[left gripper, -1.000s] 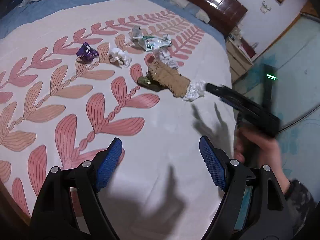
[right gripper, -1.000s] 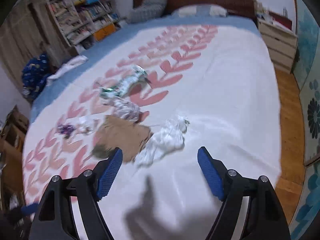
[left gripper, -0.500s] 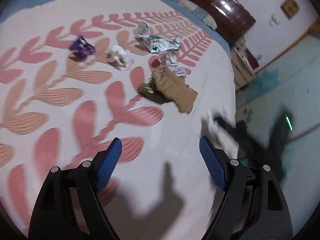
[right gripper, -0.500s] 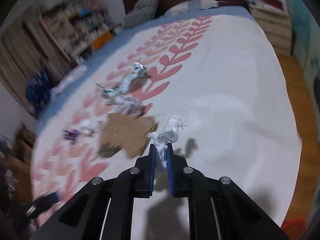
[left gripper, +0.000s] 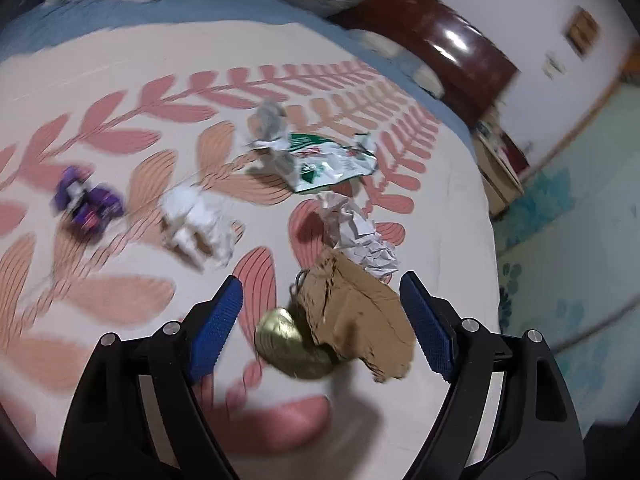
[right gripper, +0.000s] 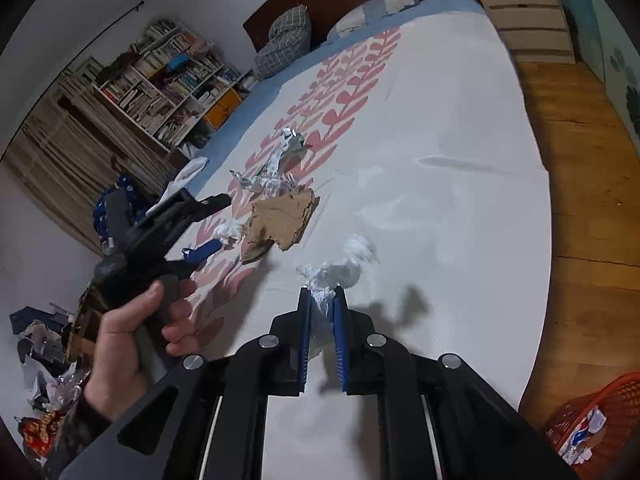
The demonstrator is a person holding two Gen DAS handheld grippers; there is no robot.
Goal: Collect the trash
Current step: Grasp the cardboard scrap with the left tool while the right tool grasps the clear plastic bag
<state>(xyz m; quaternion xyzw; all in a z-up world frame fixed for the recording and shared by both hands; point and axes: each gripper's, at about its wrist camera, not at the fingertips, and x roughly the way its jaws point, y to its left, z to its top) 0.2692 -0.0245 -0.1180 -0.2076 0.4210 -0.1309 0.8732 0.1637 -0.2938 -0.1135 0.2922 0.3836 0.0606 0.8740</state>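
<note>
On the bedspread (left gripper: 120, 64), cream with pink leaf print, going left to right in the left wrist view: purple wrapper (left gripper: 86, 206) at far left, blurred; then white crumpled tissue (left gripper: 200, 224); then grey crumpled foil (left gripper: 270, 120) farther back, touching green and white snack bag (left gripper: 330, 160); below that, crumpled white paper (left gripper: 360, 236); nearest, brown cardboard scrap (left gripper: 356, 316) with olive-gold wrapper (left gripper: 292, 342) tucked against its left edge.

Left gripper (left gripper: 320, 320): jaws spread wide, nothing pinched. Cardboard scrap and olive-gold wrapper framed between the blue pads (left gripper: 216, 320), neither visibly touched by a pad. Whole view smeared with motion blur.

In the right wrist view, left to right: clutter on the floor at the lower left corner; hand (right gripper: 132, 340) wrapped round the left gripper (right gripper: 208, 226), its tips over the bed near the tissue (right gripper: 230, 230) and cardboard scrap (right gripper: 284, 220); behind, bookshelf (right gripper: 168, 80) and checked pillow (right gripper: 284, 38) by the dark headboard; foil (right gripper: 292, 144) and snack bag (right gripper: 262, 176) mid-bed.

Right gripper (right gripper: 320, 300): jaws nearly together, having just been closing, clamped on white plastic wad (right gripper: 336, 268). Wad pinched at its near end between the blue pads (right gripper: 338, 320), the rest bulging out past the tips, with its shadow on the plain white part of the bedspread to the right.

Further right: wooden floor (right gripper: 580, 200), pale drawer unit (right gripper: 524, 16) at the top, red basket (right gripper: 600, 412) in the bottom corner with scraps already inside.
</note>
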